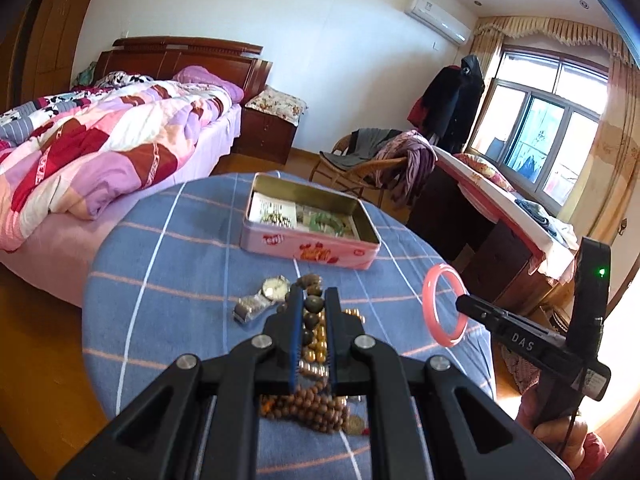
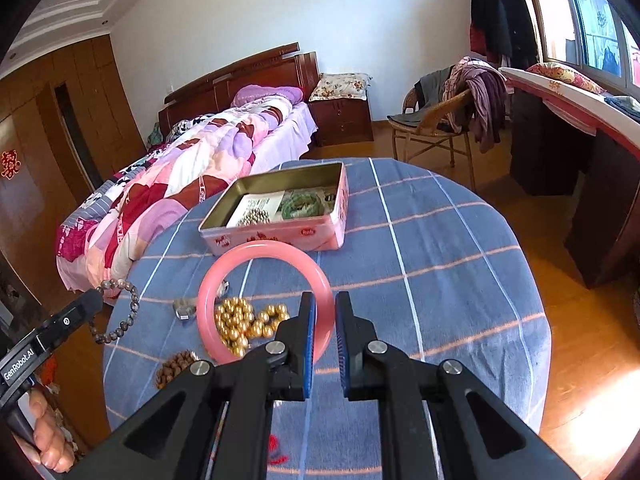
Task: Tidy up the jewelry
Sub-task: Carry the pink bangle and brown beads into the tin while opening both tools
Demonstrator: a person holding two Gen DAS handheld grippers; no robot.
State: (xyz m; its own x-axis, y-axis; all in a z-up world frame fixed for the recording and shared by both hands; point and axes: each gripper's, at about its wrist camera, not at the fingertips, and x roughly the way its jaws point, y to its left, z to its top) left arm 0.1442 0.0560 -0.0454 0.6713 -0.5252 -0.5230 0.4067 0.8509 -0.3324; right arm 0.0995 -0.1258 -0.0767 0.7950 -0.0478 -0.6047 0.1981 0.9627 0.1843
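Observation:
My left gripper is shut on a bracelet of dark brown beads; in the right wrist view that bracelet hangs from the left gripper above the table's left edge. My right gripper is shut on the rim of a pink bangle, held above the table. The left wrist view shows the right gripper holding the bangle upright at the right. An open pink tin at the table's far side holds a green bracelet, pale beads and a card.
On the blue checked tablecloth lie a silver watch, gold beads and a brown bead necklace. A bed stands left of the table, a wicker chair and a desk behind and right.

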